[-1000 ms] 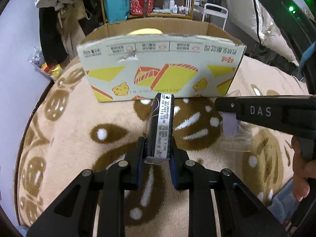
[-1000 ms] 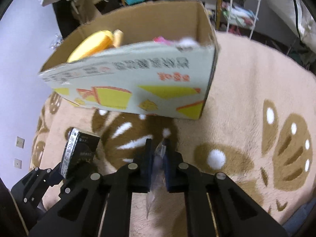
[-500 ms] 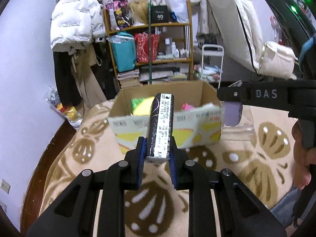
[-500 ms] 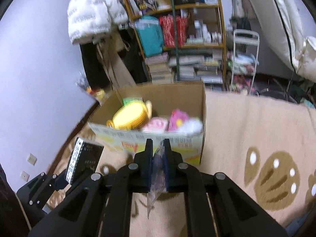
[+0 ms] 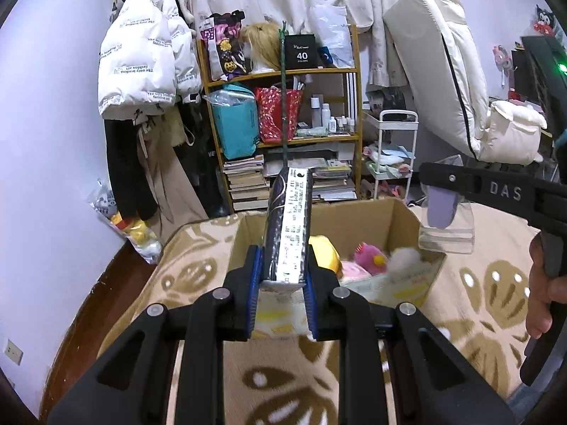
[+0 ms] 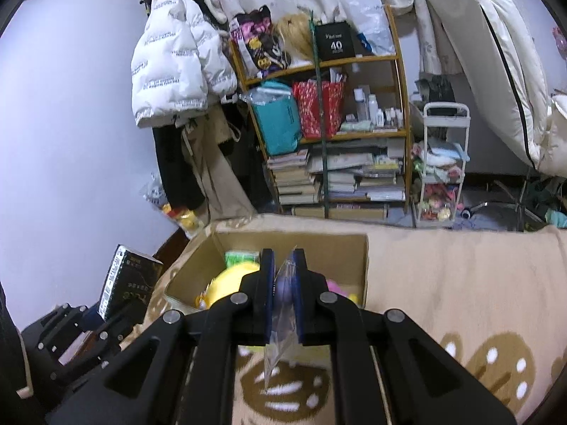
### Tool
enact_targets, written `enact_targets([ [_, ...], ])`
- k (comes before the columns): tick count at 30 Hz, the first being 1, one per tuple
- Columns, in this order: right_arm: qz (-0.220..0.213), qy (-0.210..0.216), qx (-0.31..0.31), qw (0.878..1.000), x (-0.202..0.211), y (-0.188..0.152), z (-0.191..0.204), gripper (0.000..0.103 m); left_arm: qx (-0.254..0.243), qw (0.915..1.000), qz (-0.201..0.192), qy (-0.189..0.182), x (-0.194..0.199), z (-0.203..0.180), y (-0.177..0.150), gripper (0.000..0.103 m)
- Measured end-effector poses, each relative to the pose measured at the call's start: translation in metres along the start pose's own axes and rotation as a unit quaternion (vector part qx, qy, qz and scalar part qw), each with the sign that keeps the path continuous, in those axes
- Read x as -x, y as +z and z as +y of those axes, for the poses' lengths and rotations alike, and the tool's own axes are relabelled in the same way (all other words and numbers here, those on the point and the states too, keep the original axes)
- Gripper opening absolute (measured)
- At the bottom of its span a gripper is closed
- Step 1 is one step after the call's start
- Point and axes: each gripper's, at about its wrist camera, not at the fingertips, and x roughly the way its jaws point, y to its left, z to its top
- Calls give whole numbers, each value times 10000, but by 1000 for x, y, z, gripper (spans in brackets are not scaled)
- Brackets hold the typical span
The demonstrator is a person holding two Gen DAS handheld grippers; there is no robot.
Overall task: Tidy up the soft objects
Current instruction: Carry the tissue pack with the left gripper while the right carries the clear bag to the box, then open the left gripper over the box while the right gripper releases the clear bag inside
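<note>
Grippers carrying two items toward the cardboard box (image 5: pixel 397 219)

To the left of the box, the left hand-held gripper (image 5: pixel 281 283) is clamping a dark packet (image 5: pixel 288 233) by its lower end, its printed edge facing the camera and its free end leaning over the box's near wall, probably so it can drop straight in. Inside the box, a yellow plush (image 6: pixel 230 279), a pink toy (image 5: pixel 366 256) and a white fluffy piece (image 5: pixel 404 255) are lying together, which suggests the box is serving as the collecting place. On the box's right side, the right hand-held gripper (image 6: pixel 283 287) is pinching a clear plastic bag (image 5: pixel 446 226) with a lilac item inside; the bag is hanging slack below the closed pads, above the patterned blanket (image 6: pixel 460 283) the box is sitting on.
</note>
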Motion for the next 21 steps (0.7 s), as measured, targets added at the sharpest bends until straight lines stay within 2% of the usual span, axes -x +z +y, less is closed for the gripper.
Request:
enact_targets([
  [4,-2,-10,11,10000,-14,2,-5,11,-106,9999,44,74,-22,3,5,22],
  [11,272,-38,-202,9994,-38,-6,-19,11,-69,9997,243,31,-55,1,-6,22],
  [17,562,-99,-252,9981,-59,-14,-27,11,-60,9990,443,-31,-72,4,-13,25],
  [21,573,-107,-247,9980,-66,-17,-31,13,-20,9986,526,3,-79,5,-16,26],
])
